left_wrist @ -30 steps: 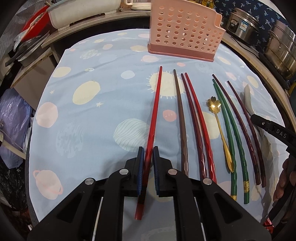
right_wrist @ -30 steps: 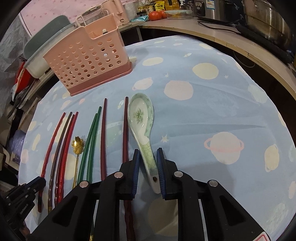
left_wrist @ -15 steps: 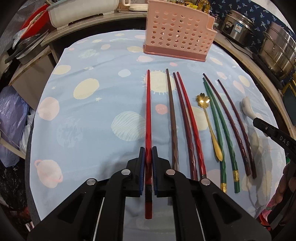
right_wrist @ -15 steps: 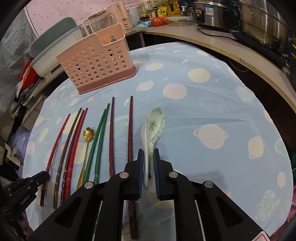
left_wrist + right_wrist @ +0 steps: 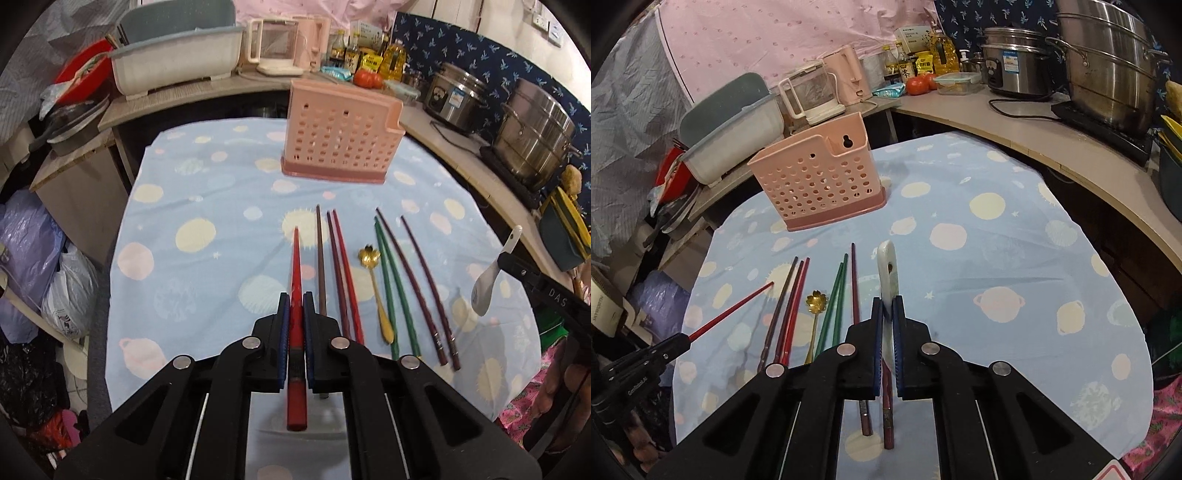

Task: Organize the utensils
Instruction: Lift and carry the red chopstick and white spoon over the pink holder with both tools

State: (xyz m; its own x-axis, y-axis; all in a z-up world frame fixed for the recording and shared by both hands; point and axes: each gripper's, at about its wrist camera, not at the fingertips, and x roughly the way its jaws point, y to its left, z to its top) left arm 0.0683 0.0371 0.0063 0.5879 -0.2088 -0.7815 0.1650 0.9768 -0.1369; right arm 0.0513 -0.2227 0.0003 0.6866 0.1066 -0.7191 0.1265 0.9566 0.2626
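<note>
Though clamped, spoon (image 5: 887, 273) handle hidden.

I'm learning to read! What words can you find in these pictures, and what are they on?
"DAS" on the right hand-held gripper, cut off.
"GenRobot.AI", small, on the left hand-held gripper.
Labels on the rice cooker, the bottles and the box: too small to read.
</note>
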